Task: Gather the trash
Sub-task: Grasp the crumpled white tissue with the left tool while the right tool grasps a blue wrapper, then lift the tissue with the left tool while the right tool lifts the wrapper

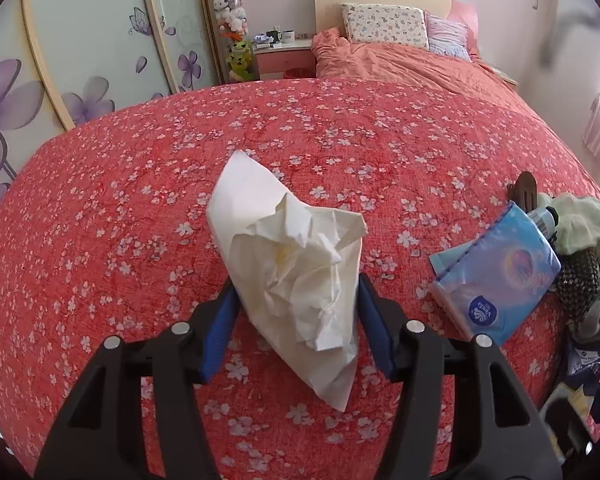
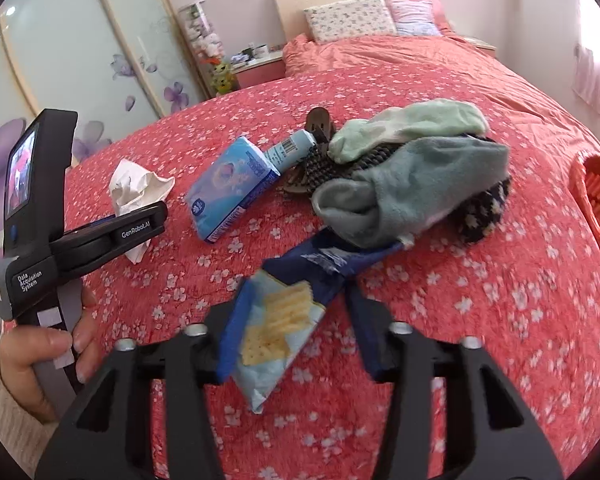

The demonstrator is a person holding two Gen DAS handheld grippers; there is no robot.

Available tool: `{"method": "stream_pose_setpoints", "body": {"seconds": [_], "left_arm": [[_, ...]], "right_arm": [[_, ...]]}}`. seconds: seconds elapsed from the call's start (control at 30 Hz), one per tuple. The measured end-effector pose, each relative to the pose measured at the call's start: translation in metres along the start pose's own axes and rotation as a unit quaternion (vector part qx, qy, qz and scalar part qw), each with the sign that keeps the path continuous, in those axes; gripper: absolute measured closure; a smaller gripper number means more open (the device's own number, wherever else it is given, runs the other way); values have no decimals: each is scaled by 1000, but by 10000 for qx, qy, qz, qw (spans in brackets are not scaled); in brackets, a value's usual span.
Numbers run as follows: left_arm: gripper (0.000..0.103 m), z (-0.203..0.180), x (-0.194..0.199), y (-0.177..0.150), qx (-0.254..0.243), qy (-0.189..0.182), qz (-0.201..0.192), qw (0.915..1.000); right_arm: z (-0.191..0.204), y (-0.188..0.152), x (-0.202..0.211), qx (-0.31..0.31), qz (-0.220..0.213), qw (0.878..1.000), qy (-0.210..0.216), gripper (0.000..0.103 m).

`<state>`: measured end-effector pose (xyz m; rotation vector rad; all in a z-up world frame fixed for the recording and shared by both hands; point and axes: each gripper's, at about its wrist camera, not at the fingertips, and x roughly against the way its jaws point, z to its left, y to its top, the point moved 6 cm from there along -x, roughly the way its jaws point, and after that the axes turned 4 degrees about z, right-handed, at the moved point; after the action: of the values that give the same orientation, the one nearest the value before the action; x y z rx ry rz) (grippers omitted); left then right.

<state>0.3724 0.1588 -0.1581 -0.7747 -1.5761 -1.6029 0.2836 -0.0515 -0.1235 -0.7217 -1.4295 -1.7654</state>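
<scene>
A crumpled white tissue (image 1: 296,264) lies on the red flowered bedspread (image 1: 140,200). My left gripper (image 1: 296,286) points down over it, and both blue pads touch the tissue's sides. The right wrist view shows the same left gripper (image 2: 156,216), in a person's hand, over the tissue (image 2: 132,188). A torn blue cracker wrapper (image 2: 276,328) lies between the fingers of my right gripper (image 2: 296,292). It covers the left finger, and a strip of bedspread shows between it and the right finger (image 2: 364,336).
A blue tissue pack (image 2: 232,188) lies beside a tube (image 2: 288,148), a hairbrush and a pile of green and grey socks (image 2: 412,184). An orange basket (image 2: 596,192) stands at the bed's right edge. Pillows, a nightstand and wardrobe doors lie beyond.
</scene>
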Motion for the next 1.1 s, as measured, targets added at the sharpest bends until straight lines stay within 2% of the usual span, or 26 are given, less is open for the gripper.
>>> {"method": "stream_pose_setpoints", "body": {"seconds": [0.13, 0.23, 0.33, 0.47, 0.53, 0.57, 0.6, 0.63, 0.7, 0.73, 0.8, 0.87, 0.93, 1.1], "left_arm": [[49, -2, 1, 1, -96, -92, -48, 9999], [50, 3, -1, 5, -151, -134, -71, 9998], [50, 4, -1, 3, -171, -126, -66, 9998], [50, 4, 0, 2, -165, -121, -70, 9998], [50, 3, 0, 2, -172, -129, -75, 9997], [50, 2, 0, 2, -176, -131, -72, 9997], [50, 0, -1, 3, -175, -131, -66, 9997], [50, -1, -1, 3, -165, -158, -57, 9997], [56, -2, 0, 5, -152, -220, -67, 9996], [57, -4, 1, 6, -160, -255, -85, 9995], [59, -8, 5, 7, -192, -347, -109, 9992], [59, -16, 12, 7, -268, -532, -180, 9981], [60, -25, 22, 4, -416, -695, -282, 9963], [58, -38, 32, -10, -731, -714, -330, 9942]], "right_arm": [[-19, 6, 6, 328, -44, 9992, -221, 80], [-40, 14, 7, 347, -127, 9983, -457, 86], [-57, 23, 6, 176, -157, 9985, -501, 88], [-57, 24, 9, 3, -138, 9997, -197, 86], [-53, 23, 9, -55, -157, 9998, -125, 70], [-51, 22, 8, -52, -156, 9998, -151, 70], [-50, 22, 4, 9, -136, 9995, -294, 71], [-51, 22, 3, 54, -120, 9991, -415, 80], [-54, 28, -1, 82, -137, 9983, -563, 90], [-57, 33, -1, 63, -157, 9982, -581, 92], [-57, 43, 0, 45, -240, 9979, -607, 95], [-47, 49, 4, 239, -365, 9981, -433, 96], [-42, 47, 9, 453, -435, 9968, -492, 97], [-74, 35, 5, 172, -284, 9978, -580, 96]]}}
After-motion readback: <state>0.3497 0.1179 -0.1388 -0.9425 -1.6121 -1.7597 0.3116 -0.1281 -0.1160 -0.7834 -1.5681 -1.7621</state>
